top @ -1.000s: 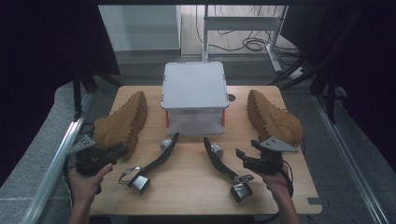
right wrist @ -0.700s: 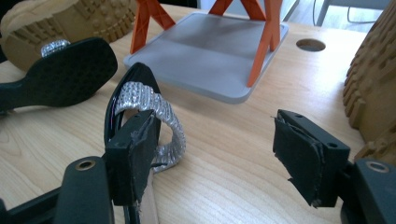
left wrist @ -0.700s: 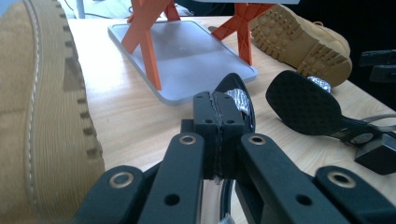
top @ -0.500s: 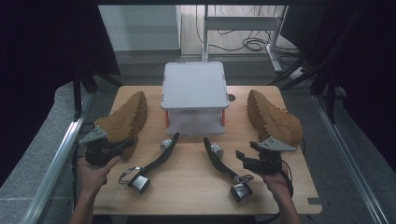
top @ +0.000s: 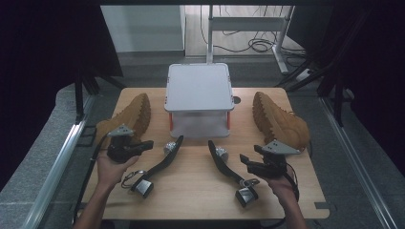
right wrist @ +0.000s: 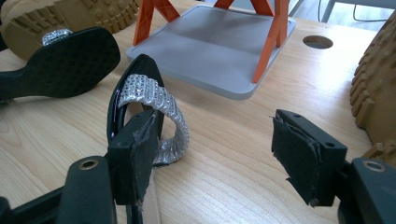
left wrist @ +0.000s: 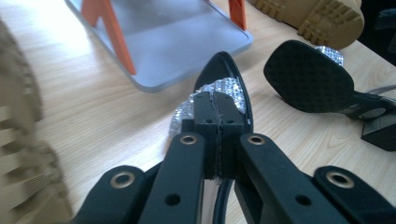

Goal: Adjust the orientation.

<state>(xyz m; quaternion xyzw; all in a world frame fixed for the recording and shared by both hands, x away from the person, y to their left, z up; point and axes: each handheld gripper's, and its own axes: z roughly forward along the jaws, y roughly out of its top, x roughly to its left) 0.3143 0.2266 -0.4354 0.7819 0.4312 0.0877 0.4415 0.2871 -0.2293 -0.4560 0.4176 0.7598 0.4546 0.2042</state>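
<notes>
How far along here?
Nothing looks done: the rack is bare, both boots and both sandals lie on the table. In hand: the left gripper, shut empty, points at the left sandal; the right gripper stands open by the right sandal. All shoes remain.

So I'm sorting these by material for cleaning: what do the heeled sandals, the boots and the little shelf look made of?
Heeled sandals: glossy black sole, probably plastic or patent, with a strap that glitters like rhinestones. Boots: matte tan upper, likely nubuck or suede, with a lugged rubber-looking sole. Shelf: smooth matte grey trays and orange posts, apparently plastic. Table: pale wood grain, possibly laminate.
</notes>
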